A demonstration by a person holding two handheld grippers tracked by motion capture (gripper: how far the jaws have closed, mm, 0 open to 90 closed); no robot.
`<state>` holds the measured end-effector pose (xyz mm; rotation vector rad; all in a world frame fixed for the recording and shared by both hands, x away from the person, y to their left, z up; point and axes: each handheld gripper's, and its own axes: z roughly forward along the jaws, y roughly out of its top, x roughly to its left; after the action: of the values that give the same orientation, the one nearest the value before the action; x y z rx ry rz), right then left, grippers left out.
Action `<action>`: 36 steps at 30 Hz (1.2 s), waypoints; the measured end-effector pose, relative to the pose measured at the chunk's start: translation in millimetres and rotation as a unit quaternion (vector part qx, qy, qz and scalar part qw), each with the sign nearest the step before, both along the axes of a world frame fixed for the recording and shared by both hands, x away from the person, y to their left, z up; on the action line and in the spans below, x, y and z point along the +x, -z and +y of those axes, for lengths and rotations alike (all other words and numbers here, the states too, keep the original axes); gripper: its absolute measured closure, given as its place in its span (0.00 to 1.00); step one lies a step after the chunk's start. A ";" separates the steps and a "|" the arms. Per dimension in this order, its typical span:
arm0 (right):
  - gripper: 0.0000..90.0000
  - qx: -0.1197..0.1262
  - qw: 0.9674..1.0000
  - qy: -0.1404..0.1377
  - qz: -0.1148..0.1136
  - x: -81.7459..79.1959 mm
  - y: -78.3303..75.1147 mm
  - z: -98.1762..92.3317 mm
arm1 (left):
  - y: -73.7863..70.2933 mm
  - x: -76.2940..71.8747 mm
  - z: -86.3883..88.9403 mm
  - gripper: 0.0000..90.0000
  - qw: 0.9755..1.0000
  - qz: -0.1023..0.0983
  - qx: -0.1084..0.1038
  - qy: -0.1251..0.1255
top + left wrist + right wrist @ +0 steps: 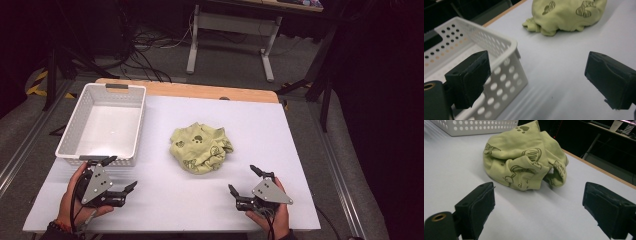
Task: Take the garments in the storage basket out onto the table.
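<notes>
both hand-held grippers, left [122, 173] and right [244, 180], gape wide and empty over the bench [165, 195], flanking a crumpled green cloth [201, 148].

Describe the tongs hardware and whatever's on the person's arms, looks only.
Both tongs, the left and the right, are black with two blocky jaws, flat-padded on the inner faces, and a grey three-cornered plate on top. A brass-coloured hole sits at each jaw base. Black cables trail back. The left wrist wears a dark band and dark sleeve.

The high view looks forward and down over the whole table [165, 200]. Both gripper views sit low, close above it, sharing the crumpled green cloth [569, 13] [524, 157] and white basket [506, 62] [474, 126].
</notes>
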<state>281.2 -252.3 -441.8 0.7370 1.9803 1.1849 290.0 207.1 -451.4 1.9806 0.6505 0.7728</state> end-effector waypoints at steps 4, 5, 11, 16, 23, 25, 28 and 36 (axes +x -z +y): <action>0.13 -0.005 1.000 -0.003 0.001 1.3 1.7 -0.4 | 10.1 -8.3 8.9 0.07 1.000 0.015 -0.024 -0.009; 0.13 -0.006 1.000 -0.003 0.001 1.3 1.8 -0.4 | 10.1 -9.4 9.7 0.07 1.000 0.015 -0.023 -0.008; 0.12 -0.002 1.000 -0.006 0.000 1.2 0.9 0.0 | 11.2 -8.3 8.3 0.06 0.999 0.021 -0.030 -0.007; 0.12 -0.005 1.000 -0.005 0.001 0.4 1.8 0.5 | 11.6 -7.1 6.5 0.06 0.999 0.022 -0.029 -0.005; 0.12 -0.013 1.000 -0.006 -0.002 1.2 2.1 5.1 | 10.5 -9.6 10.5 0.06 0.999 0.020 -0.034 -0.004; 0.12 -0.012 1.000 -0.006 0.000 1.9 2.6 5.8 | 10.4 -9.7 10.4 0.06 0.999 0.020 -0.033 -0.005; 0.12 -0.011 1.000 -0.007 0.001 2.2 2.9 5.6 | 11.0 -8.7 8.4 0.06 0.999 0.021 -0.027 -0.003; 0.12 -0.009 1.000 -0.005 -0.002 2.4 1.5 2.3 | 11.8 -8.6 7.2 0.06 0.999 0.023 -0.023 -0.001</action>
<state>283.6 -250.0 -443.3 0.7154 1.9904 1.1712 281.4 214.3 -463.2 1.9613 0.6925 0.7085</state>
